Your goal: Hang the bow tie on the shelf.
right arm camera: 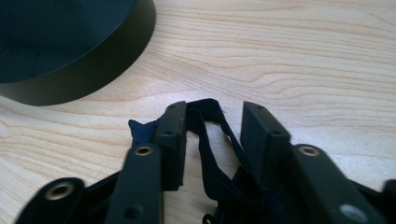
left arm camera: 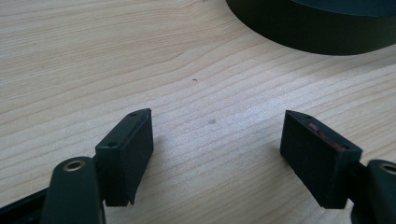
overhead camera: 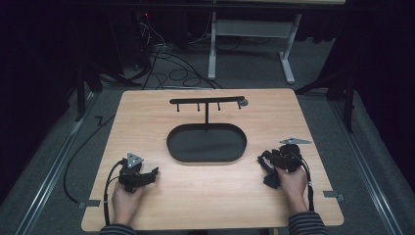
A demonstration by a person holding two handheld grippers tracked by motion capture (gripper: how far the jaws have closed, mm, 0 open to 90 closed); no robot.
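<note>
A dark strap of cloth (right arm camera: 208, 156) lies looped on the wooden table (overhead camera: 205, 196) between the jaws of my right gripper (right arm camera: 215, 112). It rests against the left jaw, and a gap shows beside the right jaw. A bit of dark blue cloth (right arm camera: 140, 130) sticks out past that left jaw. In the high view my right gripper (overhead camera: 266, 169) sits at the table's right and points toward the black oval tray (overhead camera: 171, 144). My left gripper (overhead camera: 151, 175) rests at the lower left, and its jaws (left arm camera: 217, 140) stand wide open over bare wood.
Behind the tray rises a thin black T-shaped rack (overhead camera: 207, 102) with several small hooks. The tray's wall shows in the left gripper view (left arm camera: 308, 32) and the right gripper view (right arm camera: 102, 60). Cables and a white desk frame (overhead camera: 213, 49) lie on the floor beyond.
</note>
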